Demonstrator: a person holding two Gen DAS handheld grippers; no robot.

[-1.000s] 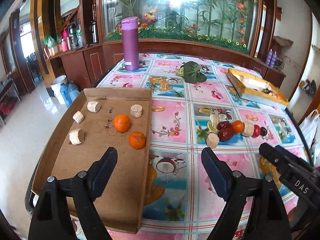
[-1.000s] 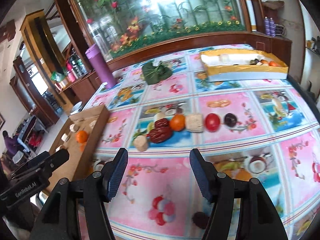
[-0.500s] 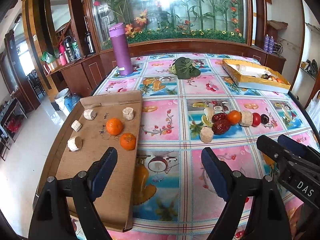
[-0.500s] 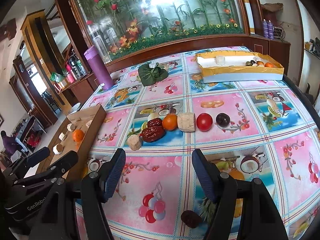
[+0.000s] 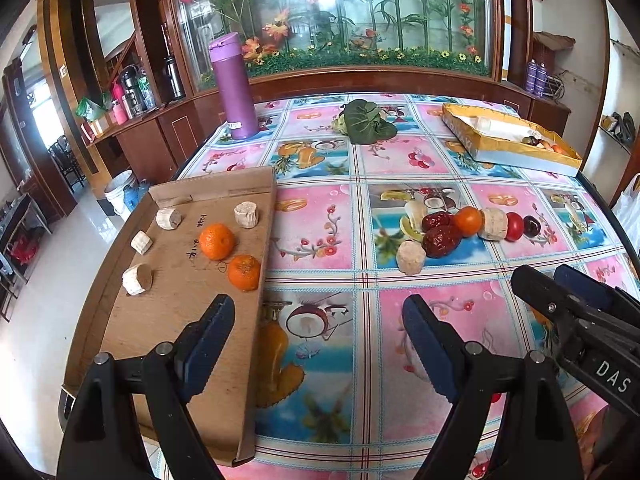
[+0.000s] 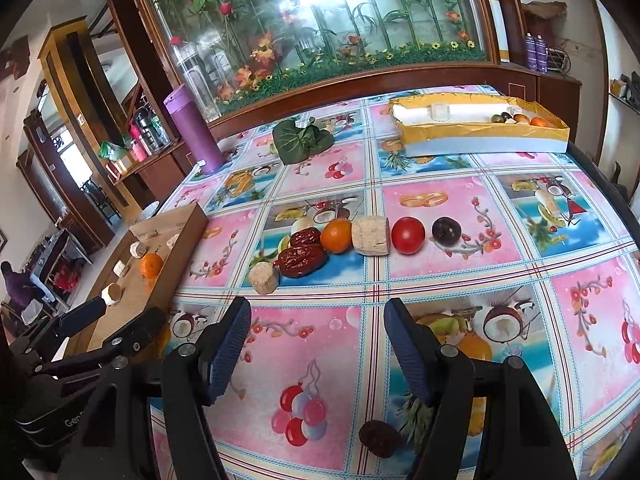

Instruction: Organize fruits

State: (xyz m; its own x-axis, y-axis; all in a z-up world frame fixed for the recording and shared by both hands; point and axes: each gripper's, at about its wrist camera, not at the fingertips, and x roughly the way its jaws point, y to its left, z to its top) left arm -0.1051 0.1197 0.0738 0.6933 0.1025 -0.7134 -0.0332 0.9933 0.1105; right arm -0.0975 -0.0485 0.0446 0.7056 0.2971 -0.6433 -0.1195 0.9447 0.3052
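Note:
A row of fruit lies mid-table: two red dates [image 6: 302,260], an orange [image 6: 337,235], a pale chunk [image 6: 371,236], a tomato [image 6: 408,235] and a dark plum [image 6: 446,231], with another pale chunk [image 6: 263,278] in front. At the left, a cardboard tray [image 5: 192,312] holds two oranges [image 5: 216,241] and several pale chunks. My left gripper [image 5: 318,308] is open over the tray's right edge, empty. Short of the fruit row, my right gripper [image 6: 318,308] hangs open and empty. A lone date [image 6: 378,438] lies on the cloth under it.
A yellow box [image 6: 480,136] with small fruits stands at the back right. A purple flask [image 5: 234,88] and a green leafy bundle [image 5: 368,122] sit at the back. The table's left edge drops to the floor beside the tray. The right gripper [image 5: 546,276] shows beside my left.
My left gripper has rolled level and shifted a little, so the tray and fruit row sit squarer in its view. The right gripper has hardly moved; both stay open.

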